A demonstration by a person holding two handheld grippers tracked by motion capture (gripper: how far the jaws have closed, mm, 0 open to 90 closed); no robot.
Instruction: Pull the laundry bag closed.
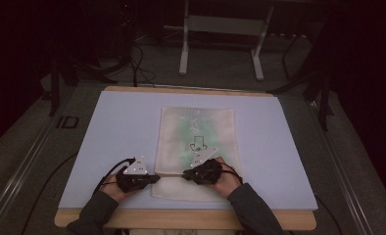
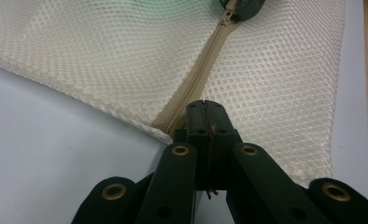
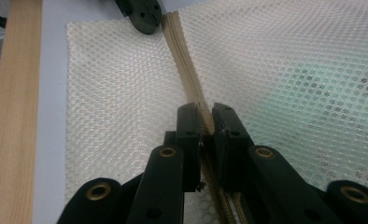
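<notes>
- Left tool [image 1: 154, 179]: black body, grey three-cornered plate on top, black cable trailing off it.
- Right tool [image 1: 185, 174]: black too, with the same grey plate and a black cable.
- In the gripper views, each tool [image 2: 204, 103] [image 3: 206, 108] has two black jaws on black link arms, with brass-ringed pivot holes and small dark screw holes.
- Sleeves [image 1: 95, 213]: dark grey-green, long, to the wrists.

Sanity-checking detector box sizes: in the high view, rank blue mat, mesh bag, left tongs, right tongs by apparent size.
1. blue mat, by far the largest.
2. mesh bag, lying on the mat.
3. left tongs and right tongs: they look alike in size, so no ranking between them.
</notes>
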